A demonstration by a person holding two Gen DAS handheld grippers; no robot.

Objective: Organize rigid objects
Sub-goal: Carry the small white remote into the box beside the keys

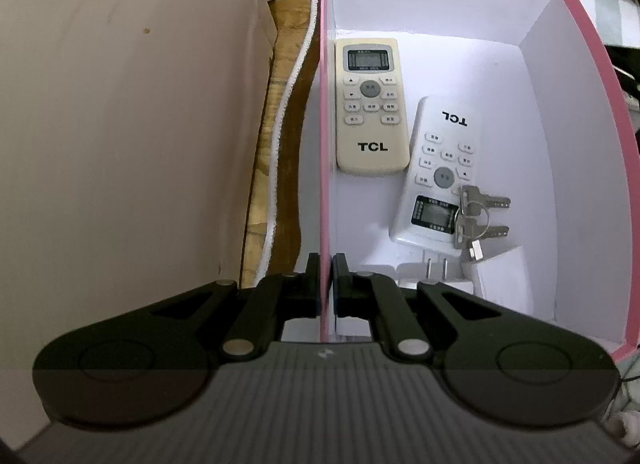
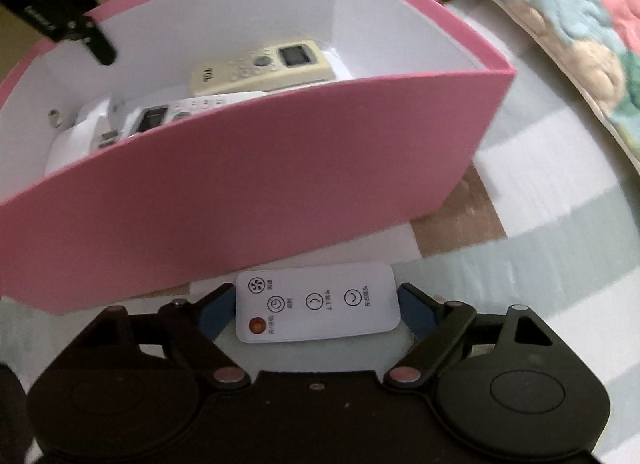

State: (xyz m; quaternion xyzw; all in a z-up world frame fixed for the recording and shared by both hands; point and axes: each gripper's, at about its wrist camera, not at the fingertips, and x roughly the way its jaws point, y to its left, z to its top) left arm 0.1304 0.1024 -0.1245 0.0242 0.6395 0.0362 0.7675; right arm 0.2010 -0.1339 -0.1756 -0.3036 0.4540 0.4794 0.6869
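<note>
A pink box (image 1: 588, 64) with a white inside holds a cream TCL remote (image 1: 370, 108), a white TCL remote (image 1: 440, 168), a bunch of keys (image 1: 476, 216) and a white plug (image 1: 436, 268). My left gripper (image 1: 326, 264) is shut on the box's left wall, one finger on each side. In the right wrist view my right gripper (image 2: 316, 302) is shut on a small white fan remote (image 2: 316, 302), held just outside the box's near pink wall (image 2: 256, 168). The left gripper (image 2: 86, 38) shows there at the box's far left wall.
The box stands on a bed with a pale checked sheet (image 2: 560, 224). A flowered quilt (image 2: 580, 24) lies at the right. A beige surface (image 1: 120, 124) and a wooden edge with a white cord (image 1: 280, 124) lie left of the box.
</note>
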